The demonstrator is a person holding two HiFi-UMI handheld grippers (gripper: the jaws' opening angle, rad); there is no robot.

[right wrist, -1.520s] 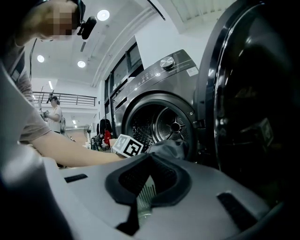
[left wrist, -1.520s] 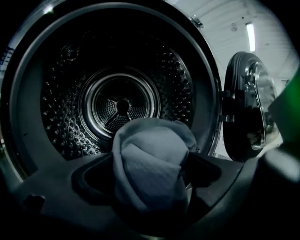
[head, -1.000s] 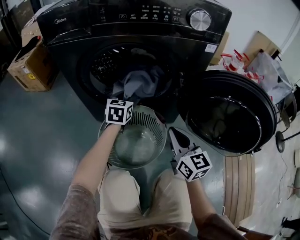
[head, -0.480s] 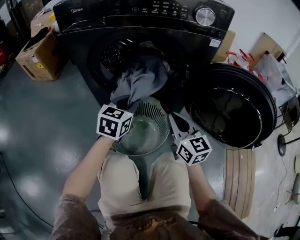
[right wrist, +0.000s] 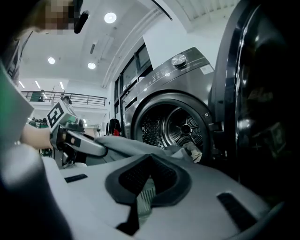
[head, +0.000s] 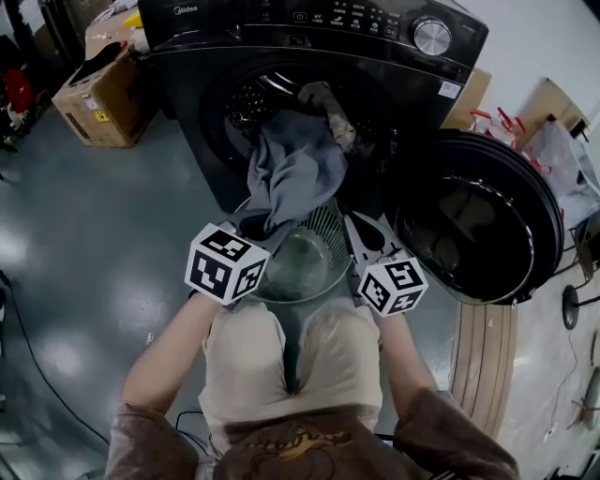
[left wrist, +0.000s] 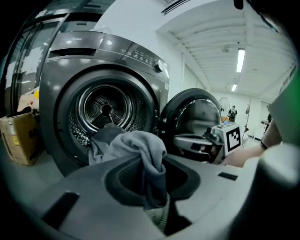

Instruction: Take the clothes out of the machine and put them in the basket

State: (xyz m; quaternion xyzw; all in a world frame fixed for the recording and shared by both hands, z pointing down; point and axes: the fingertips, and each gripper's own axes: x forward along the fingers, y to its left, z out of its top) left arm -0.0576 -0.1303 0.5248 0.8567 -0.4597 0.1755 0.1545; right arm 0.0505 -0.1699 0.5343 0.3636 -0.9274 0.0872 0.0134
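Holding tight to a grey cloth (head: pixel 295 169), the left claw (head: pixel 251 228) has its jaws clenched on one end of it. The rest of the cloth stretches up and back into the round mouth of the washing machine (head: pixel 187 56), so it is partly out and partly in. A lighter bit of clothing (head: pixel 328 98) lies in the drum behind it.

The basket (head: pixel 328 220) sits on the floor right in front of the machine, under the hanging cloth and between the two claws. It looks bare inside.

The right claw (head: pixel 354 223) is at the basket's right edge with its jaws pressed together on nothing.

The machine's door (head: pixel 478 225) hangs wide open on the right. The word "Midea" (head: pixel 183 11) is written in white on the top of the machine. The small white words on the button panel (head: pixel 347 14) are too tiny to read. A cardboard box (head: pixel 98 94) with a yellow sticker stands to the left.
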